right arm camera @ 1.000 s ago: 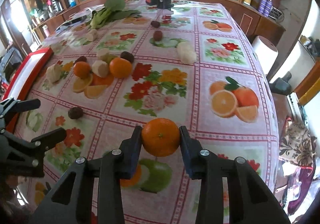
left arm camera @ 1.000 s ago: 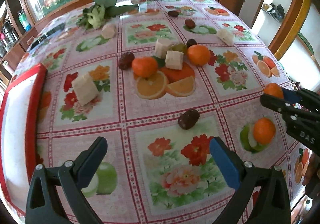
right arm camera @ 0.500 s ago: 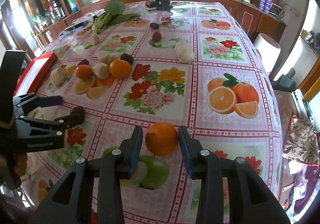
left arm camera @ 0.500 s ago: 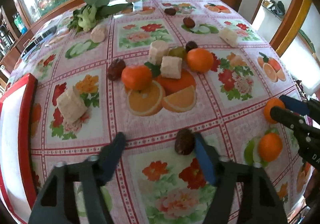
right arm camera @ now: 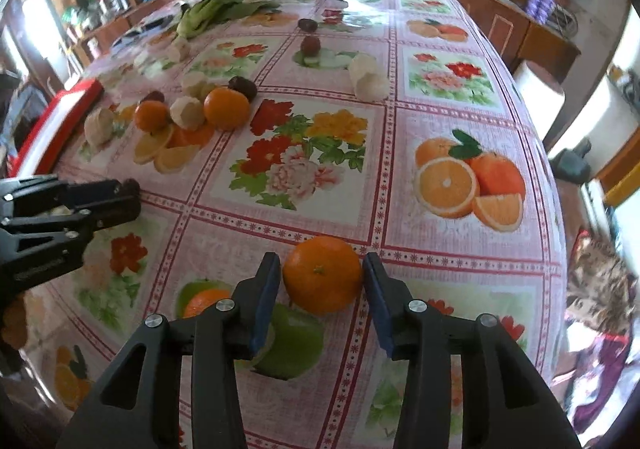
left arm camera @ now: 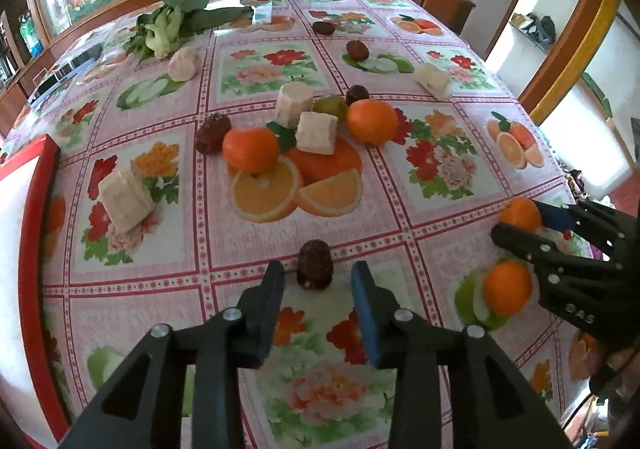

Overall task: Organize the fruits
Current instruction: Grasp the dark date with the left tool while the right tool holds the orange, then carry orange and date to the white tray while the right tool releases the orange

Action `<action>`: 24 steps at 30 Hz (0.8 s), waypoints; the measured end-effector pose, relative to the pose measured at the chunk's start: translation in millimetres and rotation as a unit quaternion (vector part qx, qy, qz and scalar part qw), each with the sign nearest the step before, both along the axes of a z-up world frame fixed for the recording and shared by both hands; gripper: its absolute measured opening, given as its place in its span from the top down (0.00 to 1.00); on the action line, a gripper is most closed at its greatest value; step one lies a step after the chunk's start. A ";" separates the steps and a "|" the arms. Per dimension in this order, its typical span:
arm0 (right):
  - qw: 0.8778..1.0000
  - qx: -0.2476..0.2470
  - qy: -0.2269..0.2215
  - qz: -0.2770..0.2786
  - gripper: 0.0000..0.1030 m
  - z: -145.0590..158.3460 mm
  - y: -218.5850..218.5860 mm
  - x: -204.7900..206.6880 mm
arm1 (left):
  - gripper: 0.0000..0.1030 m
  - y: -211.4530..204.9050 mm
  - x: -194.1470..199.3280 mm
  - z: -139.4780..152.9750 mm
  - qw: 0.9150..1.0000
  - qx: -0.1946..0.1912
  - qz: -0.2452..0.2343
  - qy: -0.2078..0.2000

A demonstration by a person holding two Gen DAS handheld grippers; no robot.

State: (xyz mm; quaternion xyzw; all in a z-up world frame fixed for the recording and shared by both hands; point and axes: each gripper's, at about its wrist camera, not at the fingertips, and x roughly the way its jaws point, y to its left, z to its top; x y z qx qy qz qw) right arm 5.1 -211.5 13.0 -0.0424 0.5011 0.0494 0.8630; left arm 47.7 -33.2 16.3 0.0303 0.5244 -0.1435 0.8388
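My left gripper [left arm camera: 317, 285] has its jaws closing around a dark brown date [left arm camera: 314, 265] standing on the tablecloth [left arm camera: 400, 209], with a sliver of daylight on both sides, so the pads are not on it yet. My right gripper [right arm camera: 320, 281] has its jaws easing apart at an orange [right arm camera: 322, 273] that sits on the cloth; the left pad looks just clear of the peel, and at the right pad I cannot tell. In the left wrist view, the right gripper enters at 3 o'clock, and I read the raised letters "DAS" [left arm camera: 579, 313] on its black body. At 12 o'clock from the date lie two more oranges [left arm camera: 251, 149], pale cut chunks [left arm camera: 317, 133] and other dates. A red-rimmed tray [left arm camera: 38, 233] lies at 9 o'clock, leafy greens [left arm camera: 172, 23] at 11.
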 end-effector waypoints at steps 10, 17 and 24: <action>1.000 0.014 -0.026 0.009 0.66 14.9 -3.3 -12.5 | 0.80 7.4 -6.5 0.7 1.000 -0.021 0.012 0.010; 0.998 0.035 -0.040 0.019 0.66 27.5 -0.3 -22.3 | 0.80 8.7 -25.8 6.9 0.999 -0.039 0.025 0.016; 0.995 0.063 -0.043 0.057 0.66 38.2 19.3 -26.3 | 0.80 20.8 -47.7 18.3 0.998 -0.046 0.047 0.011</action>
